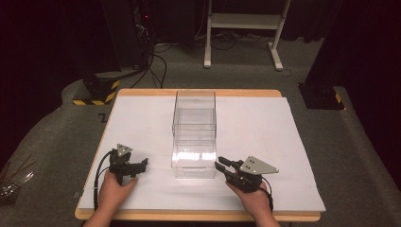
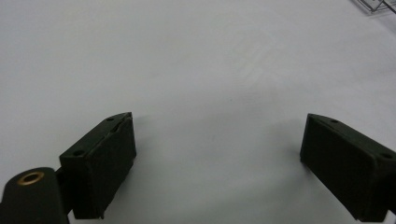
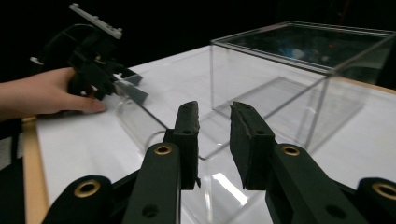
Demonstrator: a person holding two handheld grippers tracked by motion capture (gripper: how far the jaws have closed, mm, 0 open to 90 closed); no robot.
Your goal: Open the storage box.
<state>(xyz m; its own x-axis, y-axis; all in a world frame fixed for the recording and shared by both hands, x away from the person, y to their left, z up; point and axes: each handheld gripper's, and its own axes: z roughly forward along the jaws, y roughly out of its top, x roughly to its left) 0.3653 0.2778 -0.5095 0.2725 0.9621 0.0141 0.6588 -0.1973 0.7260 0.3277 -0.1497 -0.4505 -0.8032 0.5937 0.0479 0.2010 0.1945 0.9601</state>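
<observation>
Right gripper slightly parted, empty, beside clear box; left gripper wide open over white sheet

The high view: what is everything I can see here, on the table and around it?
Clear plastic box with a pull-out drawer: one, transparent, middle of the table, drawer drawn toward the person.
White sheet: one, covers the tabletop.
Wooden table: one, light brown rim.
White metal stand: one, on the floor behind.
Black bases with yellow-black stripes: two, floor, left and right.
Left gripper: black, fingers wide apart over bare sheet, nothing between them.
Right gripper: black, beside the drawer, fingers slightly apart, nothing between them.
Hands: two, bottom edge.
</observation>
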